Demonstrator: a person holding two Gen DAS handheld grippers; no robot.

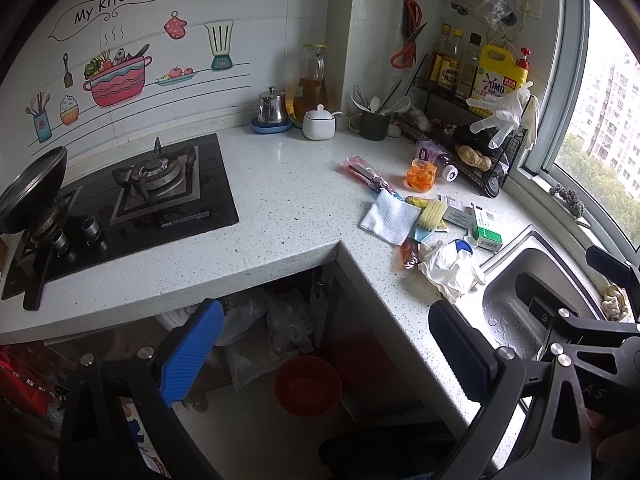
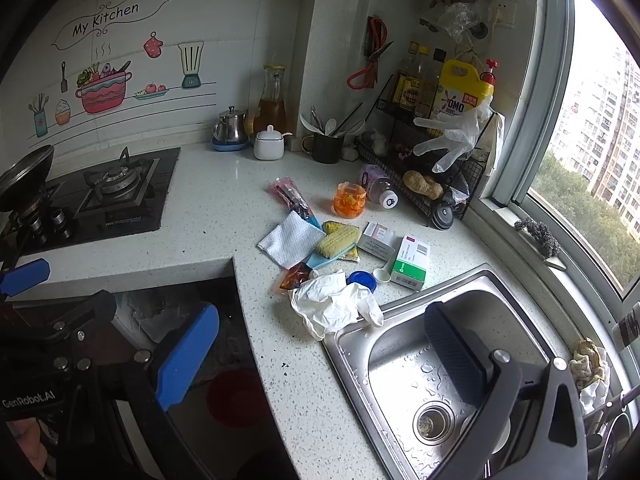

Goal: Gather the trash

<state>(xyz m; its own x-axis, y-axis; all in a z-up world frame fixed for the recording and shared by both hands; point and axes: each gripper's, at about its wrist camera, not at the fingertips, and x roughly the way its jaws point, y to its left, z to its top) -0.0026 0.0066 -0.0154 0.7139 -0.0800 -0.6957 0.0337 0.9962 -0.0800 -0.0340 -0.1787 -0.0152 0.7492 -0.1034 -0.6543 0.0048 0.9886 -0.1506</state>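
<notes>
Litter lies on the speckled counter beside the sink: crumpled white gloves (image 2: 334, 304) (image 1: 450, 268), a white wipe (image 2: 290, 240) (image 1: 390, 216), an orange wrapper (image 2: 294, 276), a pink packet (image 2: 290, 196), an orange jelly cup (image 2: 349, 200) (image 1: 421, 176), small medicine boxes (image 2: 410, 262) (image 1: 486, 228) and a blue lid (image 2: 362, 280). My left gripper (image 1: 320, 344) is open and empty, hovering off the counter's front edge over the floor. My right gripper (image 2: 320, 348) is open and empty, low over the counter edge and sink, just short of the gloves.
A steel sink (image 2: 404, 364) sits at the right, a gas hob (image 1: 156, 188) with a pan at the left. A wire rack (image 2: 432, 152) with bottles stands by the window. A red bin (image 1: 308, 384) stands on the floor under the counter.
</notes>
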